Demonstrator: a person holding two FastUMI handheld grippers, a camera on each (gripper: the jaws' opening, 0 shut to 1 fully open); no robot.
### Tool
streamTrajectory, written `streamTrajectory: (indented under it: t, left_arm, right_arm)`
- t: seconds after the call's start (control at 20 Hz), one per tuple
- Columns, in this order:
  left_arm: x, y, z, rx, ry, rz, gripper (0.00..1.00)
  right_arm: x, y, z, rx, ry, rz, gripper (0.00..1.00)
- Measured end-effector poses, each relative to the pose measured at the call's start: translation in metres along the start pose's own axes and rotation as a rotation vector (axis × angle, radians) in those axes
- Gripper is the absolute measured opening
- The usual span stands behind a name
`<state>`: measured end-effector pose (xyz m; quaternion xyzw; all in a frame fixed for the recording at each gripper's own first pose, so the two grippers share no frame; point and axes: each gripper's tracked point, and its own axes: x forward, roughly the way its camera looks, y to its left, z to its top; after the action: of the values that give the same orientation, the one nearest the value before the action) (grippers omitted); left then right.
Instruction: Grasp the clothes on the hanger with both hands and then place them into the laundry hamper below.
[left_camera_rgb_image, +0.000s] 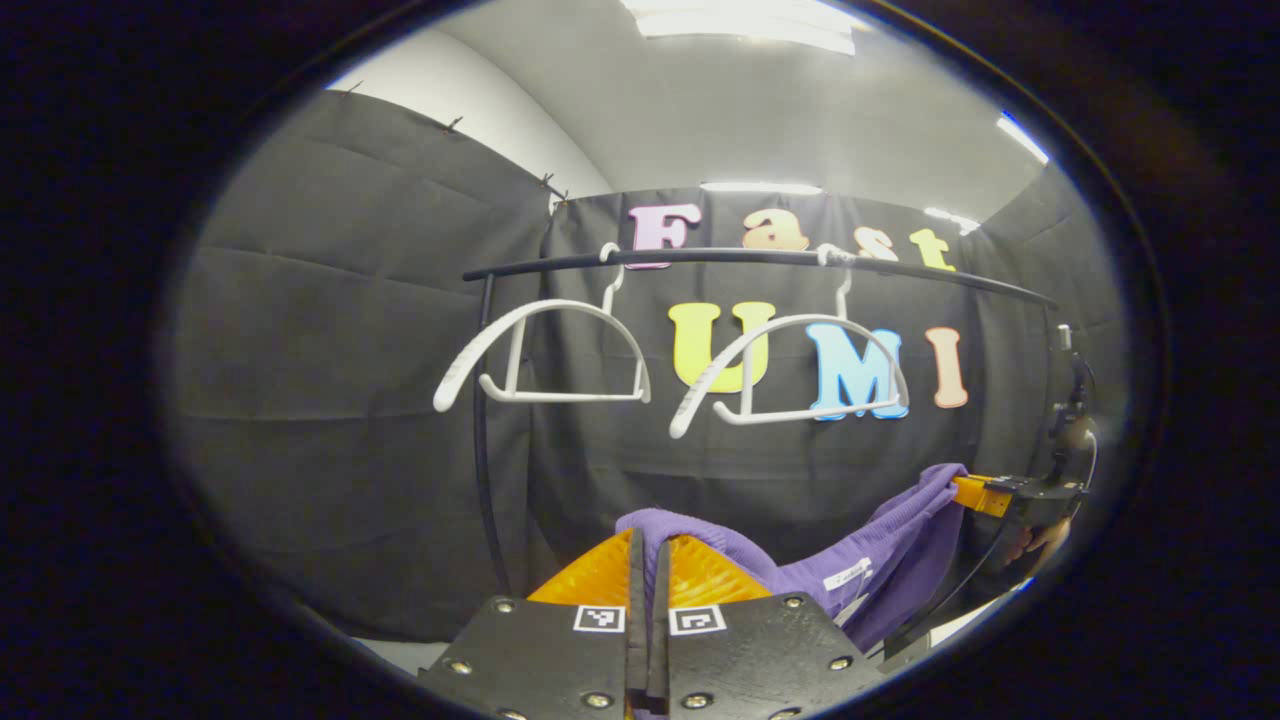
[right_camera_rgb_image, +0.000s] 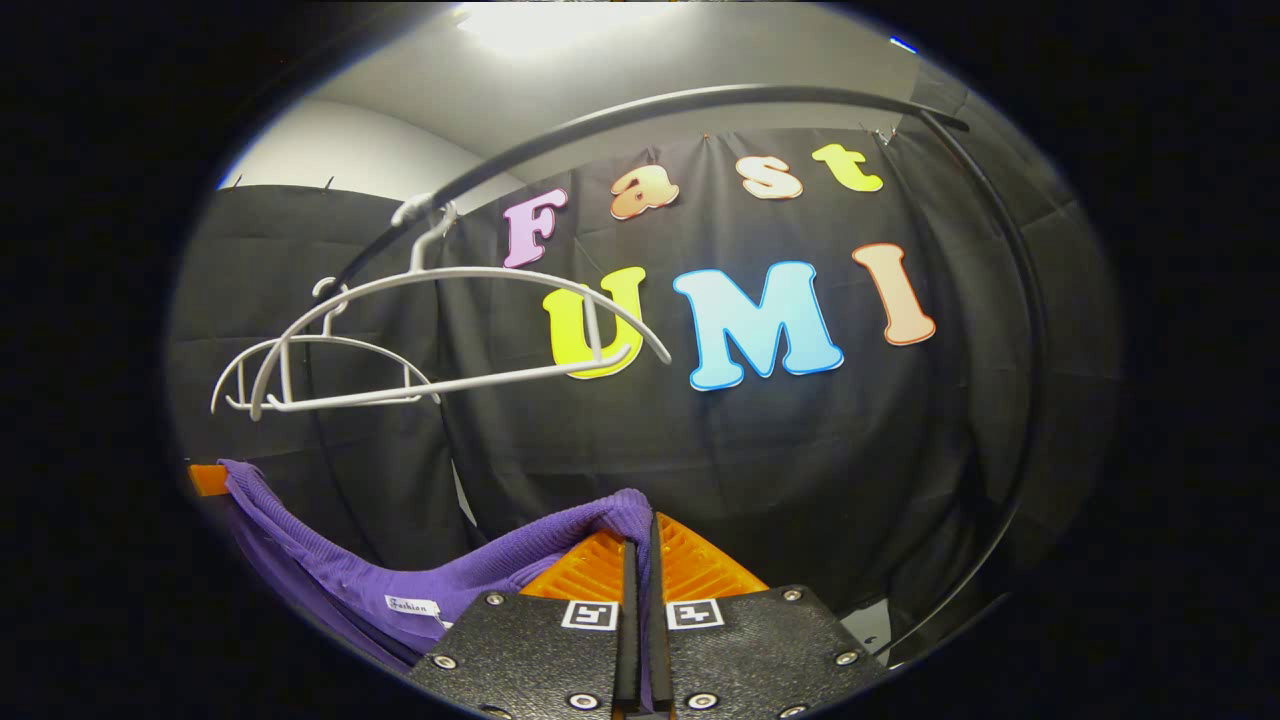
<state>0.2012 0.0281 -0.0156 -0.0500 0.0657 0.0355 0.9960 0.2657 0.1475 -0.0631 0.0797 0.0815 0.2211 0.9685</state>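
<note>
A purple knitted garment (left_camera_rgb_image: 870, 560) hangs in a sag between my two grippers, off the hangers. My left gripper (left_camera_rgb_image: 650, 545) is shut on one edge of it, cloth pinched between the fingers. In the left gripper view the right gripper (left_camera_rgb_image: 985, 495) grips the far end at the right, a hand behind it. My right gripper (right_camera_rgb_image: 640, 525) is shut on the purple garment (right_camera_rgb_image: 400, 590), which trails down and left to the left gripper (right_camera_rgb_image: 207, 478). Two white hangers (left_camera_rgb_image: 545, 350) (left_camera_rgb_image: 800, 370) hang bare on the black rail (left_camera_rgb_image: 760, 260), above the garment.
The rail's black upright post (left_camera_rgb_image: 485, 440) stands left of the hangers. In the right gripper view the rail (right_camera_rgb_image: 650, 105) curves overhead and down the right side, with a white hanger (right_camera_rgb_image: 440, 330) at the left. A strip of pale floor (left_camera_rgb_image: 400, 655) shows low down.
</note>
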Motion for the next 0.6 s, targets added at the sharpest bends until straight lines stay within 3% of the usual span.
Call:
streamTrajectory:
  t: [0.1, 0.15, 0.6]
  left_arm:
    - [-0.011, -0.007, 0.006, -0.015, -0.015, -0.045, 0.06]
    - [-0.016, -0.010, 0.008, -0.017, -0.020, -0.067, 0.01]
    - [-0.060, -0.040, 0.007, -0.010, -0.038, -0.254, 0.00]
  right_arm:
    - [-0.020, 0.013, 0.008, -0.020, -0.013, 0.005, 0.04]
    - [-0.030, 0.018, 0.010, -0.031, -0.021, 0.007, 0.04]
    - [-0.113, 0.073, 0.011, -0.064, -0.051, -0.006, 0.04]
